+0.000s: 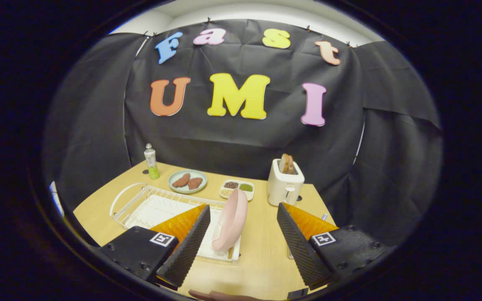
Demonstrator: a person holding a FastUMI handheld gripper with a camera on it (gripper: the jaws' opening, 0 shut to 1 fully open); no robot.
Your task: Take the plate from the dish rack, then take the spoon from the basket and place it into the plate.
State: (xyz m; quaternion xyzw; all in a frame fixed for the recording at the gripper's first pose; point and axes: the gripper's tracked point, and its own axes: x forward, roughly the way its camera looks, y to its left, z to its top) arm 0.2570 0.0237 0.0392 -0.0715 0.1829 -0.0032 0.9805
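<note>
Gripper (243,217) fingers spread wide, holding nothing, above the pale wooden table (266,259).

Landmark: white wire dish rack (149,205) on the table.
- Pale pink round plate (230,223) stands on edge, tilted, at the rack's right end, between the two fingers and touching neither.
- Beyond the rack: light green plate with two brown pieces (187,181); small white tray of grains (237,189) just right of it.
- Green-labelled bottle (151,161) behind the rack's far left corner.
- White toaster with bread in its slots (285,184) right of the rack, well apart.
</note>
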